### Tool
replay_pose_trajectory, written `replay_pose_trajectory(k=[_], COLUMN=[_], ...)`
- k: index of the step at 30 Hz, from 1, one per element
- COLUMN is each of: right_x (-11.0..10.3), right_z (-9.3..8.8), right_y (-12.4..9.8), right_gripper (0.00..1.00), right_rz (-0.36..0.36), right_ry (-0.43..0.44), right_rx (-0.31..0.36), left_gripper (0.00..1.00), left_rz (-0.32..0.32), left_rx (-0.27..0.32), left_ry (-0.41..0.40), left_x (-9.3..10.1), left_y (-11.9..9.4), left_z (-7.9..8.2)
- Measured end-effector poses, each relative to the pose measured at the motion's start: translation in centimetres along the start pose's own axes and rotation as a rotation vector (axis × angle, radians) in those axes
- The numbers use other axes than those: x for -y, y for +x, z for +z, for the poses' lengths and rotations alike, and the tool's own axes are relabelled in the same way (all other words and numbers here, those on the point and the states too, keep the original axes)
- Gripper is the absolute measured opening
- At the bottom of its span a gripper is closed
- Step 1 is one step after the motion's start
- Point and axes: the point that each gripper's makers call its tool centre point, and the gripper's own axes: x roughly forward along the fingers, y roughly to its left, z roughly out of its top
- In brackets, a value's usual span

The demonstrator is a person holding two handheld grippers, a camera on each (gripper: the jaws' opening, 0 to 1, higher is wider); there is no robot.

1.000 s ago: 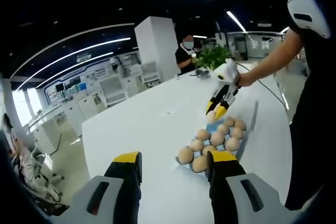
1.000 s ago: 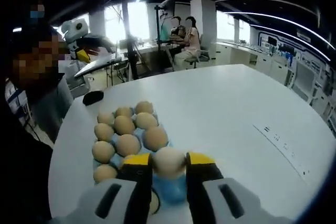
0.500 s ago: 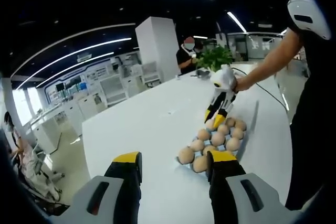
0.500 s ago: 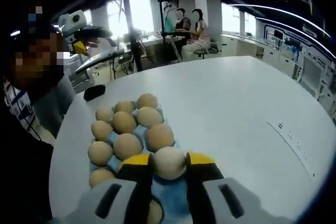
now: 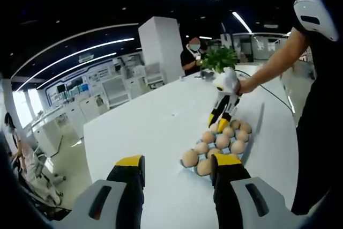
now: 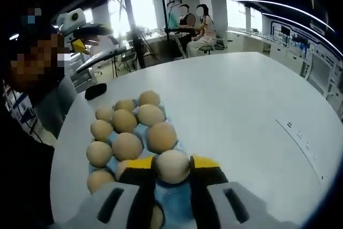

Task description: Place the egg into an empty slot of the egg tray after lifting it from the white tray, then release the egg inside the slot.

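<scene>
A pale egg (image 6: 172, 163) sits between the yellow-tipped jaws of my right gripper (image 6: 172, 171), which is shut on it. It hangs just above the near end of the blue egg tray (image 6: 176, 197), where several brown eggs (image 6: 127, 145) fill the slots. In the left gripper view the same tray (image 5: 244, 153) lies on the white table, and the right gripper (image 5: 217, 124) points down at its far end, held by a person's hand. My left gripper (image 5: 177, 167) stands open above the table, short of the tray, with nothing between its jaws.
The round white table (image 6: 252, 116) stretches wide to the right of the tray. A small black object (image 6: 96, 90) lies near the table's edge beyond the tray. The person stands at the table's right side (image 5: 321, 105). People sit far behind (image 6: 193, 22).
The right gripper with the egg has come closer and lower over the tray's end; the eggs look larger. The left gripper has held still.
</scene>
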Motion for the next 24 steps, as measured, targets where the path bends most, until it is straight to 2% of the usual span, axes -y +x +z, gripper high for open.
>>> replay_pose_trajectory(k=[12,24], right_x=[-0.12,-0.22], right_z=[-0.02,0.06], right_y=[-0.15,-0.24], right_gripper=[0.25,0.27], right_rz=[0.005,-0.010], right_ry=[-0.048,-0.079], right_rx=[-0.005,0.030], left_gripper=[0.49,0.49], left_rz=[-0.006,-0.002], left_rx=[0.002,-0.004], left_ry=[0.002,0.003], left_x=[0.33,0.21], left_y=[0.16,-0.11], left_z=[0.21,0.10])
